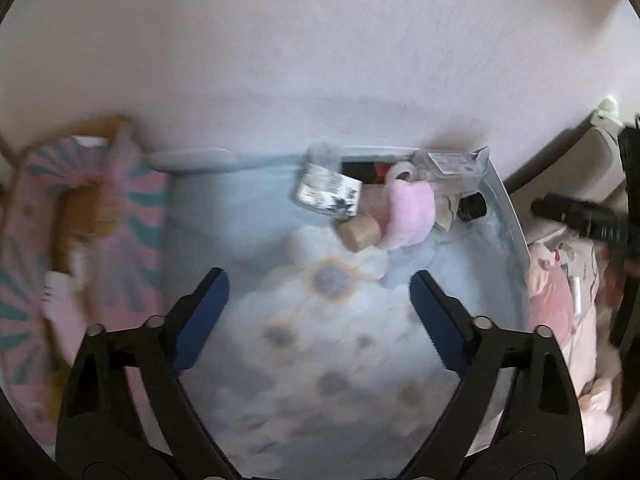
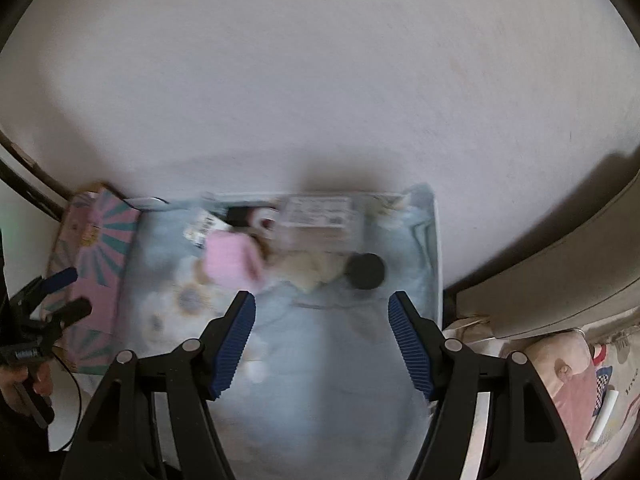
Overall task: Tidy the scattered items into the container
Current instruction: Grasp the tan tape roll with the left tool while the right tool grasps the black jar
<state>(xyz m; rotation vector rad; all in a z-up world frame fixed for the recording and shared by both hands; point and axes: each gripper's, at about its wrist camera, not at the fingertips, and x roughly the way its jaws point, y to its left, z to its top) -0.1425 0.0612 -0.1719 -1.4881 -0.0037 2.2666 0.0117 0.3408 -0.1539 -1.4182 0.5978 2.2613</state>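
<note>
Two black arms with blue pads fill the bottom of the left wrist view: that is the left gripper (image 1: pixel 320 308). Its jaws are spread wide, and nothing sits between them. Under it lies a soft blue cloth with flowers (image 1: pixel 320 340).

Up in the middle right of that view is the clear container (image 1: pixel 502 196). Inside it are a fluffy pink thing (image 1: pixel 408 210), a tan bottle (image 1: pixel 360 234), a white packet (image 1: pixel 326 194) and something with a black cap (image 1: pixel 472 204). A pink box with stripes (image 1: pixel 132 216) lies at the left, blurry.

In the right wrist view, the right gripper (image 2: pixel 322 316) also has its jaws spread, with nothing between them. The container's things sit just above its tips, in the middle of the frame.
</note>
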